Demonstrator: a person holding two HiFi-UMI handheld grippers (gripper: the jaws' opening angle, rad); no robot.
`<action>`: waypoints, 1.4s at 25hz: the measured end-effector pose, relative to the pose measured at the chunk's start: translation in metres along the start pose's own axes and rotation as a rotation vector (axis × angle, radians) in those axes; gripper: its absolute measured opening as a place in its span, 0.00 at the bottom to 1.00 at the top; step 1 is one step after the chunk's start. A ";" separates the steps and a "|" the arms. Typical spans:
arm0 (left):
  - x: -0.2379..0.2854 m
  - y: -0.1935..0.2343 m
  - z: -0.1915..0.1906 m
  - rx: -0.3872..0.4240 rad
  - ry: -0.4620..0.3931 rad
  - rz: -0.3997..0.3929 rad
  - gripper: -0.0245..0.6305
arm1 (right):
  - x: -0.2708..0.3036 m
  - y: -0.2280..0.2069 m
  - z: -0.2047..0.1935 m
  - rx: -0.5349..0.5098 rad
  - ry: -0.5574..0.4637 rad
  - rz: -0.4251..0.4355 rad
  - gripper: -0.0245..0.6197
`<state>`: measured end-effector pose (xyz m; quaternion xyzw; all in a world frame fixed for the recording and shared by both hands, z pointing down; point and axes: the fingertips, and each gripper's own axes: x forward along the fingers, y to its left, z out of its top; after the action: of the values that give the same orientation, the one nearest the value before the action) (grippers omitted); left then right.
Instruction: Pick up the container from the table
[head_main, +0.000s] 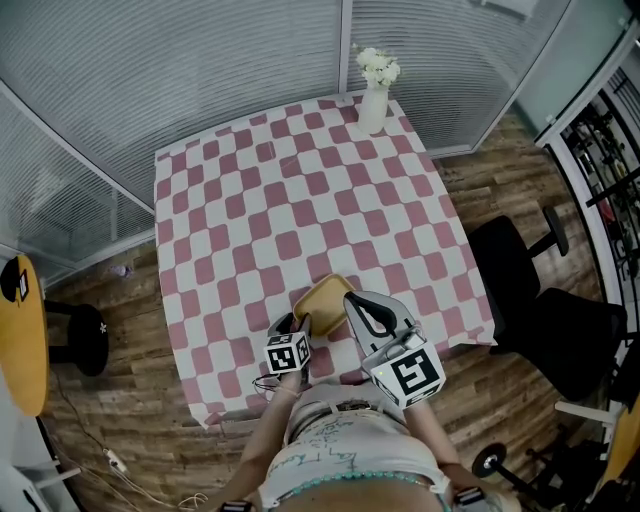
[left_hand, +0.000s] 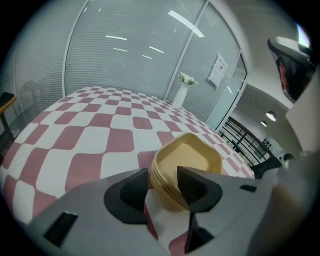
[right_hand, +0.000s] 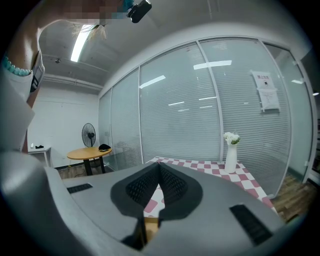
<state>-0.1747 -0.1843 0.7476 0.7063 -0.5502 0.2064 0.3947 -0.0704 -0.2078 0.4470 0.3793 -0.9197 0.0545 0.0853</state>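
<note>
A tan, rounded-square container (head_main: 322, 300) sits on the pink-and-white checked tablecloth (head_main: 250, 200) near the table's front edge. My left gripper (head_main: 297, 323) is at its near left side, tilted down. In the left gripper view the container (left_hand: 192, 157) lies just past the left gripper (left_hand: 161, 173), whose jaws stand open with the container's near rim between them, and no pad visibly presses on it. My right gripper (head_main: 353, 300) hovers above the container's right side. In the right gripper view the right gripper (right_hand: 159, 167) is shut on nothing, with a sliver of the container (right_hand: 150, 223) below.
A white vase of flowers (head_main: 373, 103) stands at the table's far right corner. Black office chairs (head_main: 545, 305) are to the right of the table. A yellow round table (head_main: 20, 330) and a black stool (head_main: 88, 338) stand at the left. Glass walls with blinds run behind.
</note>
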 end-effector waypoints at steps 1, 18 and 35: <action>0.003 0.000 0.000 -0.002 0.002 0.005 0.33 | 0.000 -0.001 0.000 0.001 0.001 -0.001 0.03; 0.017 0.014 -0.005 -0.284 0.005 0.101 0.14 | 0.001 -0.003 0.002 0.000 -0.001 -0.002 0.03; 0.017 0.016 -0.005 -0.300 -0.048 0.119 0.12 | 0.000 -0.002 0.000 -0.011 0.008 -0.005 0.03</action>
<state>-0.1841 -0.1924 0.7684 0.6104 -0.6248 0.1281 0.4696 -0.0687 -0.2090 0.4465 0.3808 -0.9187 0.0507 0.0913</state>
